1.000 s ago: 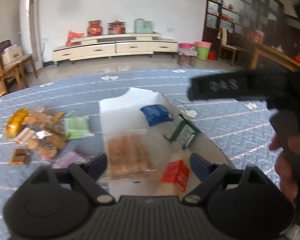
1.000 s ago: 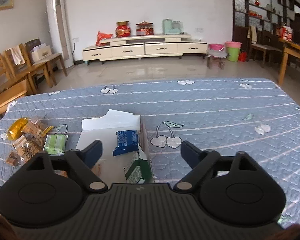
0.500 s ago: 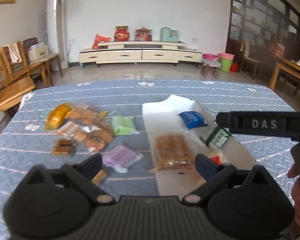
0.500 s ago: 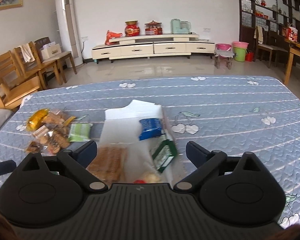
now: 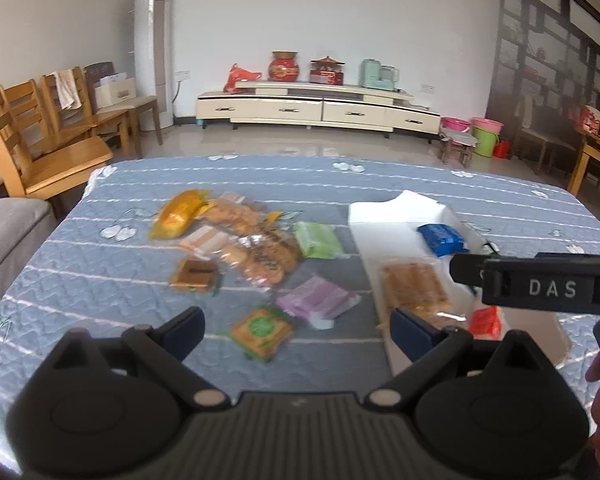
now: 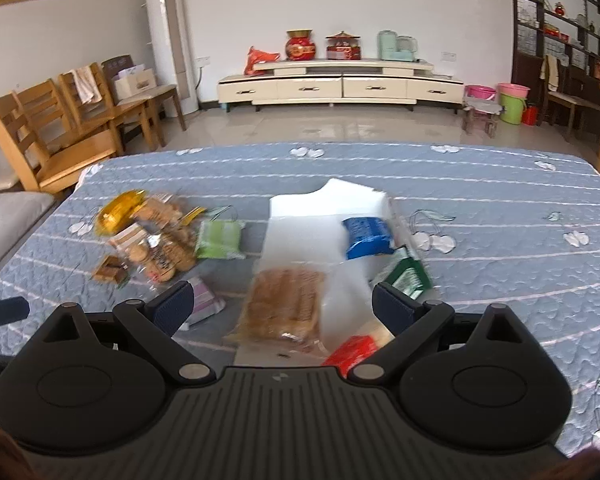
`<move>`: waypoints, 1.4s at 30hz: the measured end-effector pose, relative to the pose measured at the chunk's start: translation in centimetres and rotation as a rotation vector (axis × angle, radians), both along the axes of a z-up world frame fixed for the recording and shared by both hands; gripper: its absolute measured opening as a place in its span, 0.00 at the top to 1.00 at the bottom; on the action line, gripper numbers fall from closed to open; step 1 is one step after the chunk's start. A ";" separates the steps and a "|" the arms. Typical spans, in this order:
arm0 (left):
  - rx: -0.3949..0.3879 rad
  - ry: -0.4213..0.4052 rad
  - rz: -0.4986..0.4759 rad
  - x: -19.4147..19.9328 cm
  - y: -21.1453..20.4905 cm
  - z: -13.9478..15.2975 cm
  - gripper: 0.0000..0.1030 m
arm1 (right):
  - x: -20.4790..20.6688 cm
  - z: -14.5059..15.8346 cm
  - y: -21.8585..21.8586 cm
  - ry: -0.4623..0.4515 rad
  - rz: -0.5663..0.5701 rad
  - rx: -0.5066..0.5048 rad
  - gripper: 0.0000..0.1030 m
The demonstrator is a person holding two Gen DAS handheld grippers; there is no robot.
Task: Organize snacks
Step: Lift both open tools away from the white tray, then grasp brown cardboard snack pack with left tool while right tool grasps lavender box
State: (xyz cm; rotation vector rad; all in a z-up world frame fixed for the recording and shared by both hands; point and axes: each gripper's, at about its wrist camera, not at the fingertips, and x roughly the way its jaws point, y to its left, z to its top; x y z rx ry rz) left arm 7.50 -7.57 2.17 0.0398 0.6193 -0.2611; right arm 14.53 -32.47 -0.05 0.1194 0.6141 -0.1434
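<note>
A bench [image 5: 100, 280] covered with a blue quilted cloth is seen in both views. In the left wrist view, the left tool [image 5: 296, 326] is held wide open low in the frame, with nothing gripped; a green-and-orange packet [image 5: 261, 332] lies on the cloth between its fingers. A loose pile of snacks [image 5: 236, 236] is spread at centre left, with a green packet [image 5: 318, 239] and a purple packet [image 5: 318, 300] beside it. A white box [image 5: 380, 224] at right holds a blue packet [image 5: 440, 238], a pack of biscuits [image 5: 414, 286] and a red packet [image 5: 488, 322]. In the right wrist view, the right tool [image 6: 282, 306] is spread wide and empty above the white box [image 6: 300, 220].
</note>
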 end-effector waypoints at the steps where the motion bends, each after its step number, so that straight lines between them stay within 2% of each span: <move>1: -0.001 0.003 0.007 0.1 0.4 -0.1 0.04 | 0.1 -0.2 0.3 0.004 0.008 0.000 0.00; 8: 0.013 0.030 0.079 1.5 3.4 -1.5 0.04 | 0.9 -1.0 1.8 0.029 0.060 -0.002 0.00; 16: 0.043 0.083 0.170 6.8 6.5 -3.9 0.04 | 1.7 -1.9 2.9 0.046 0.107 -0.001 0.00; 22: 0.120 0.116 0.144 12.1 6.2 -6.3 0.05 | 2.4 -2.4 3.3 0.059 0.137 0.007 0.00; 28: 0.162 0.134 0.113 16.0 5.2 -8.1 0.09 | 3.8 -3.3 3.9 0.074 0.177 -0.003 0.00; 30: 0.155 0.149 0.113 17.2 5.2 -8.6 0.16 | 4.4 -3.7 4.2 0.083 0.194 -0.012 0.00; 31: 0.135 0.160 0.106 17.7 5.3 -8.8 0.16 | 4.7 -3.8 4.3 0.086 0.203 -0.017 0.00; 33: 0.091 0.156 0.100 18.2 5.6 -8.8 0.25 | 5.3 -4.1 4.6 0.091 0.222 -0.027 0.00; 35: 0.087 0.134 0.085 17.8 5.7 -8.6 0.47 | 6.0 -4.4 5.0 0.097 0.247 -0.038 0.00; 38: 0.087 0.132 0.066 17.1 6.0 -8.4 0.51 | 7.3 -5.0 5.4 0.105 0.296 -0.053 0.00; 42: 0.098 0.131 0.086 15.3 6.9 -8.0 0.52 | 9.6 -5.6 6.5 0.123 0.375 -0.111 0.00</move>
